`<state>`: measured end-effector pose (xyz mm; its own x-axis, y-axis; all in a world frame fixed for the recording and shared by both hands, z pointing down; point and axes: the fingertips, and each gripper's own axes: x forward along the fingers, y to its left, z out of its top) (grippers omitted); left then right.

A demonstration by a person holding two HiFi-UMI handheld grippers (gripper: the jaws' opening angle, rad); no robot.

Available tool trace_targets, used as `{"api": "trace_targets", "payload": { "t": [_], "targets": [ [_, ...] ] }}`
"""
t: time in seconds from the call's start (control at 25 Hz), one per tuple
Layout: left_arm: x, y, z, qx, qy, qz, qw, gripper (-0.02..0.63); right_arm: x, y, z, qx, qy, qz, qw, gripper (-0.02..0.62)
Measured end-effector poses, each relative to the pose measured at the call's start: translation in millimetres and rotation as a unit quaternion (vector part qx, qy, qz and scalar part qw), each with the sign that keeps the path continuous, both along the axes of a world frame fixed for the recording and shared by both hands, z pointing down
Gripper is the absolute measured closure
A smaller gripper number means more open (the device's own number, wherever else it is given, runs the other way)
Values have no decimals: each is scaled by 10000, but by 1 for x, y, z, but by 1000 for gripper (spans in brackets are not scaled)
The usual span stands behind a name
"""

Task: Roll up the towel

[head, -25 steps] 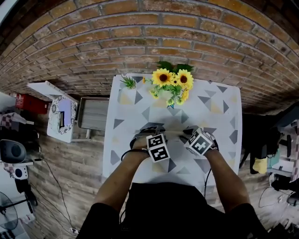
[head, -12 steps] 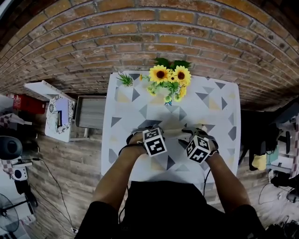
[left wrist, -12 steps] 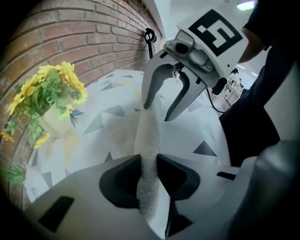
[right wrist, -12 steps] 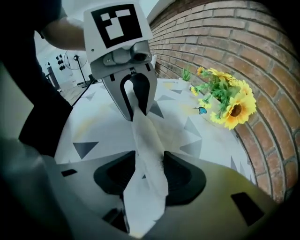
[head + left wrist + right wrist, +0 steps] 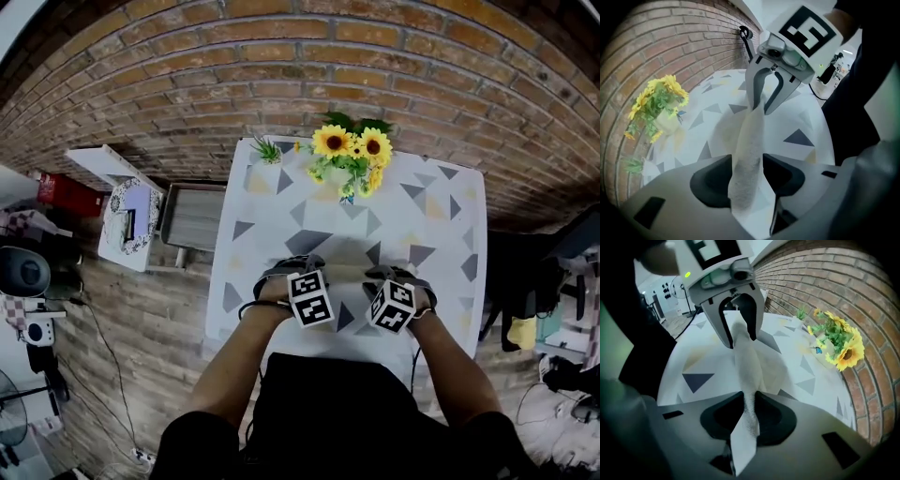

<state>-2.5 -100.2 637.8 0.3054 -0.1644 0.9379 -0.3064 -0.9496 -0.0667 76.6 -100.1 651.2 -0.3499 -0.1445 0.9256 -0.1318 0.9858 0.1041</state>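
Standing at the near edge of the table (image 5: pixel 441 234), forearms stretched out over it, one gripper in each hand. Pointing both steeply down, marker cubes up, side by side near the table's front middle.

Spreading the left gripper (image 5: pixel 746 174) wide, jaws just opened further, around one end of the towel (image 5: pixel 749 133). Cloth lying loosely in the gap there, brushing both sides but not squeezed.

Pinching the other end in the right gripper (image 5: pixel 750 416), jaws just closed further. Fingers pressed on the cloth, narrowing it to a thin fold between them.

Running from one gripper to the other as a narrow white band, partly rolled, wider toward its middle. Low over the triangle-patterned tabletop; hard to tell whether resting on it or hanging just above.

Farther back, at the table's far edge: sunflowers (image 5: pixel 352 150) near the middle, a small green plant (image 5: pixel 265 150) just to their left.

Beyond that, brick wall (image 5: pixel 281 66). Off the table's left side, wooden floor (image 5: pixel 141 309) and a grey crate (image 5: pixel 190 220) near the wall.
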Motion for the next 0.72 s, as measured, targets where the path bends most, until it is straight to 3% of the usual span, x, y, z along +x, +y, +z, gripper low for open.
{"api": "trace_targets", "payload": {
  "t": [0.2, 0.36, 0.44, 0.64, 0.72],
  "targets": [
    [5, 14, -2, 279, -119, 122, 9995, 382, -7, 17, -17, -1315, -459, 595, 9885, 514],
    [8, 15, 3, 210, -22, 58, 9998, 392, -6, 15, -22, -1338, -389, 619, 9883, 511],
    [9, 13, 4, 106, 68, -22, 9999, 449, -4, 11, -19, -1313, -372, 690, 9882, 511],
    [13, 26, 3, -635, 303, 18, 9975, 495, 2, 16, -18, -1806, -405, 902, 9786, 511],
    [14, 30, 3, -847, 333, 69, 9958, 497, 3, 17, -19, -1796, -394, 859, 9792, 504]
  ]
}}
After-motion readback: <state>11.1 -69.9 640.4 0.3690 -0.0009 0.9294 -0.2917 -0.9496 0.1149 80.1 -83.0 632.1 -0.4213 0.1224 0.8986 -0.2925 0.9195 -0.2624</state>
